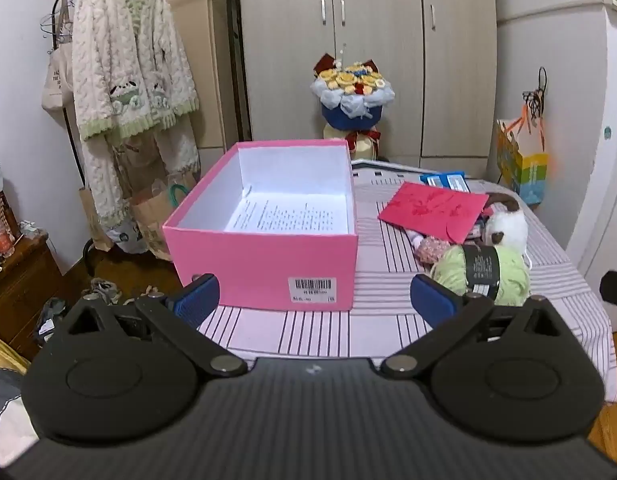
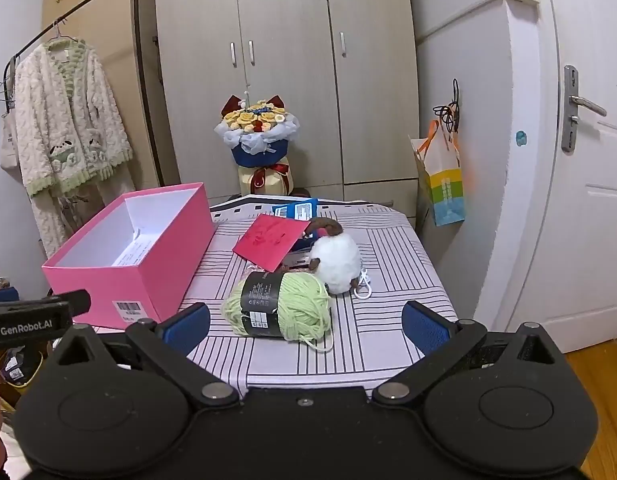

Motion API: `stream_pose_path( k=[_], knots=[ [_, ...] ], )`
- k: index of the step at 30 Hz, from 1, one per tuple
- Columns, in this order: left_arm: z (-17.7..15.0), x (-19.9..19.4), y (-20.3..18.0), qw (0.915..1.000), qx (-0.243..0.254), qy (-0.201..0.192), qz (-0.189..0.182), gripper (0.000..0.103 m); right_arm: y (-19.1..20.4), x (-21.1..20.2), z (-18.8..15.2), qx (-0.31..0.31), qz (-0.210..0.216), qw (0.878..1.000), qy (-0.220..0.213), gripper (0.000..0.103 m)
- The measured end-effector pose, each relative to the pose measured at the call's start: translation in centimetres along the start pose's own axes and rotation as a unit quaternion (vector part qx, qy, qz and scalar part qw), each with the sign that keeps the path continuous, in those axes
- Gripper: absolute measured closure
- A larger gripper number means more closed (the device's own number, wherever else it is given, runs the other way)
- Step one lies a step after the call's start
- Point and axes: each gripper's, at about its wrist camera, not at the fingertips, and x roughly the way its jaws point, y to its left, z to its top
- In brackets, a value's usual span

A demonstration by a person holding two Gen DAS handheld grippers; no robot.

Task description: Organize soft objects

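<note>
An open pink box (image 1: 264, 256) (image 2: 120, 276) with a white inside stands on the left of the striped table (image 1: 348, 320) (image 2: 388, 320); a printed sheet lies in it. Right of it lie a pale green yarn skein (image 1: 484, 272) (image 2: 280, 310) with a black band, a white fluffy plush toy (image 1: 506, 228) (image 2: 336, 264) with brown parts, and a red envelope (image 1: 432, 208) (image 2: 270, 242). My left gripper (image 1: 314, 300) hangs open in front of the box's near wall. My right gripper (image 2: 306, 326) is open just short of the yarn. Both hold nothing.
Blue packets (image 1: 444, 182) (image 2: 296, 210) lie at the table's far side. A flower bouquet (image 2: 258, 136) stands behind the table before a wardrobe. A robe (image 1: 128, 76) hangs on a rack at left, with paper bags below. A white door (image 2: 580, 184) is at right.
</note>
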Motion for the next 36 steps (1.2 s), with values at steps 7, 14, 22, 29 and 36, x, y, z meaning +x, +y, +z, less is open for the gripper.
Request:
stream_pose_path(
  k=[7, 14, 22, 29, 36],
  knots=[
    [-0.3, 0.2, 0.1, 0.9997, 0.002, 0.019, -0.014, 0.000, -0.1, -0.1, -0.1, 0.000, -0.002, 1.000, 0.001, 0.000],
    [-0.4, 0.5, -0.1, 0.9992, 0.002, 0.033, -0.024, 0.000, -0.4, -0.2, -0.4, -0.001, -0.003, 1.000, 0.001, 0.000],
    [-0.7, 1.0, -0.1, 0.9978, 0.000, 0.050, -0.043, 0.000, -0.4, -0.1, -0.4, -0.002, -0.006, 1.000, 0.005, 0.000],
    [-0.8, 1.2, -0.2, 0.9974, -0.001, 0.055, -0.048, 0.000, -0.4, -0.1, -0.2, -0.005, -0.007, 1.000, 0.006, 0.000],
    [-1.1, 2.5, 0.0, 0.9970, -0.012, 0.067, -0.037, 0.000, -0.6, 0.3, -0.4, 0.003, -0.002, 1.000, 0.009, 0.000]
  ],
)
